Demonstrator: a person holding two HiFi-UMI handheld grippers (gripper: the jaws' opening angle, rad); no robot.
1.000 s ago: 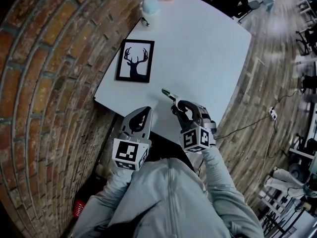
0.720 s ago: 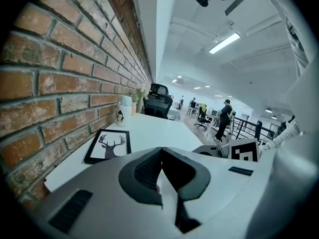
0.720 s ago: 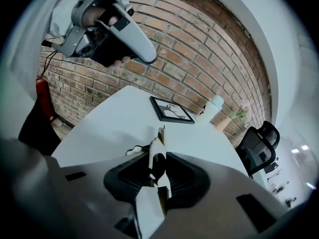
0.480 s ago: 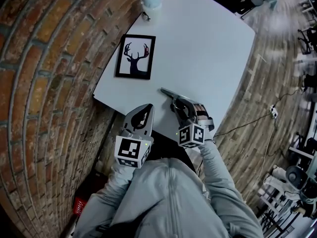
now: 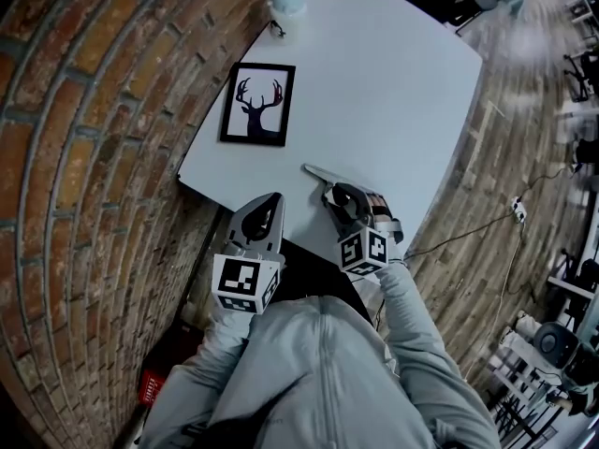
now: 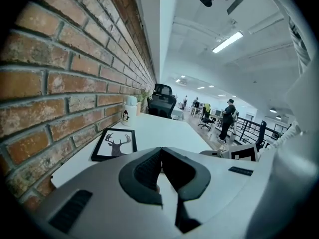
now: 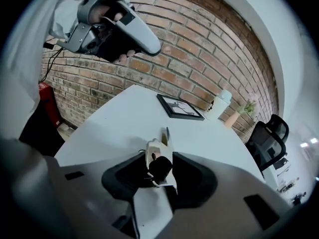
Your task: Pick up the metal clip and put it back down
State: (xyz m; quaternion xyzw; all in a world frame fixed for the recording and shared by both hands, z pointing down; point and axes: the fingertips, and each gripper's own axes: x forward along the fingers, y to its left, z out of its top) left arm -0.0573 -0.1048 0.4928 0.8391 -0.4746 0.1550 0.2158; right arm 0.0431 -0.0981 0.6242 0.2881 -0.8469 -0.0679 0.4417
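The metal clip (image 5: 318,175) is silver with a black part and lies on the white table (image 5: 393,82) near its front edge. My right gripper (image 5: 335,195) is right behind it. In the right gripper view the clip (image 7: 163,137) sits between the dark pads of the right gripper (image 7: 158,157). Its jaws are opening and I see no firm press on the clip. My left gripper (image 5: 270,201) hovers at the table's front edge to the left of the clip. Its fingertips meet, with nothing between them (image 6: 160,151).
A black-framed deer picture (image 5: 257,104) lies at the table's left side by the brick wall. A pale mug (image 5: 288,0) and a small vase (image 7: 232,118) stand at the far end. A black office chair (image 7: 266,138) is beyond the table. Cables run over the floor on the right.
The clip has come down from a slight lift onto the table in front of the right gripper. The left gripper has hardly moved.
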